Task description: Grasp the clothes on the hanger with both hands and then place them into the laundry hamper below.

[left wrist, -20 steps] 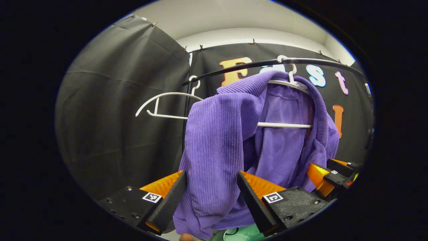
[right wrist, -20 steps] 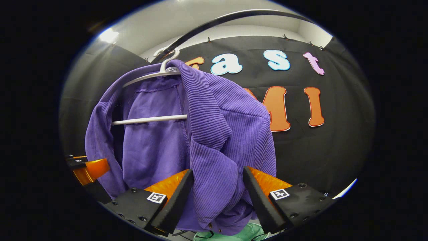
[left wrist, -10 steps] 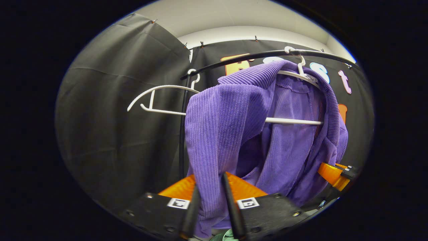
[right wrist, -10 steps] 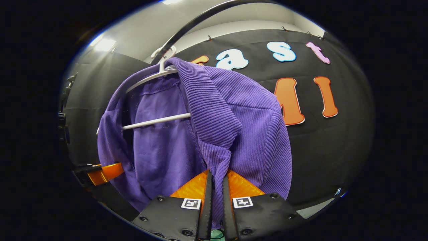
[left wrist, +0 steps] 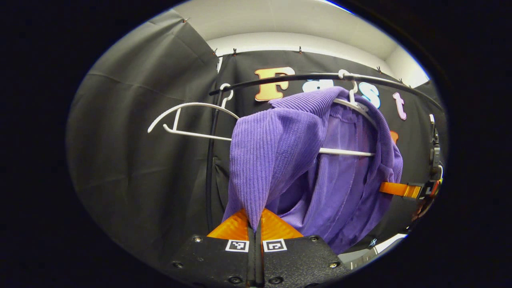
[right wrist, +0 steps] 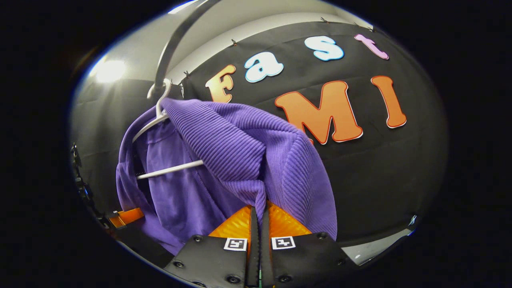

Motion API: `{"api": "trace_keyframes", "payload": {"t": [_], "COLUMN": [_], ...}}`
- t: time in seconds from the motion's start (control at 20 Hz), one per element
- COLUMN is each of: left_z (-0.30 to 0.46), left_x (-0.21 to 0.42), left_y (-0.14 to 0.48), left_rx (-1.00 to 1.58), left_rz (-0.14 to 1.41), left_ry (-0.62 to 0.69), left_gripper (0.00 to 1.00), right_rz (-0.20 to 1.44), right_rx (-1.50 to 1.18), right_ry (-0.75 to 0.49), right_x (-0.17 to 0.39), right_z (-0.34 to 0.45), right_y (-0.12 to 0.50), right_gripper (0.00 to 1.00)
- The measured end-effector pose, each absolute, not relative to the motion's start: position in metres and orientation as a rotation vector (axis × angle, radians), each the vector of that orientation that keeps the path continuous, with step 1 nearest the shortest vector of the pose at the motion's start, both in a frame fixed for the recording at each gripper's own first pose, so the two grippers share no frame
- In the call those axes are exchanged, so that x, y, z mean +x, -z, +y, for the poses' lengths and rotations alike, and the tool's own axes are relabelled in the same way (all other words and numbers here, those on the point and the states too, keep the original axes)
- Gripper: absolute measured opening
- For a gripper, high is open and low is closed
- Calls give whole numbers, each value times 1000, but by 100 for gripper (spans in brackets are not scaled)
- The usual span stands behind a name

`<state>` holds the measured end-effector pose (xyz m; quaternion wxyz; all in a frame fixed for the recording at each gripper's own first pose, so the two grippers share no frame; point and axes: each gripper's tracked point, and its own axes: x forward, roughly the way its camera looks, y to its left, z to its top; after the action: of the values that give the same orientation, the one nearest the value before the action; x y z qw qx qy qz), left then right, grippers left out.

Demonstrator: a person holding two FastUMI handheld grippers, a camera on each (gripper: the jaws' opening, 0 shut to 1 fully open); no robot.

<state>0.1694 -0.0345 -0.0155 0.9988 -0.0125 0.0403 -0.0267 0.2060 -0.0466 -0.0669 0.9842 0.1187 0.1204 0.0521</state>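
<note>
A purple ribbed jacket hangs on a white hanger from a black rail. My left gripper is shut on a fold of the jacket's front edge, the cloth pulled taut toward it. In the right gripper view my right gripper is shut on the jacket's other front edge. The right gripper also shows past the jacket in the left gripper view. The left gripper shows at the lower left of the right gripper view.
An empty white hanger hangs on the rail left of the jacket, beside the rack's black upright post. Black cloth walls close in behind and on the left. A strip of pale floor shows at the lower right.
Both grippers went from open around the jacket's front edges to shut on them. They have since pulled back and outward, drawing the cloth taut and tilting the hanger.
</note>
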Motion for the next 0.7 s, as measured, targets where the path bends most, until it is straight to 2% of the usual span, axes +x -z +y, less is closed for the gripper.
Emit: {"api": "trace_keyframes", "payload": {"t": [0.3, 0.7], "left_z": [1, 44], "left_x": [157, 159], "left_y": [-19, -78], "left_rx": [-19, 15], "left_rz": [54, -35], "left_ry": [20, -56], "left_gripper": [0, 0], "right_rz": [329, 342], "right_rx": [295, 480], "right_ry": [-119, -132], "right_x": [216, 240], "right_z": [-78, -113], "right_y": [45, 8], "right_gripper": [9, 9]}}
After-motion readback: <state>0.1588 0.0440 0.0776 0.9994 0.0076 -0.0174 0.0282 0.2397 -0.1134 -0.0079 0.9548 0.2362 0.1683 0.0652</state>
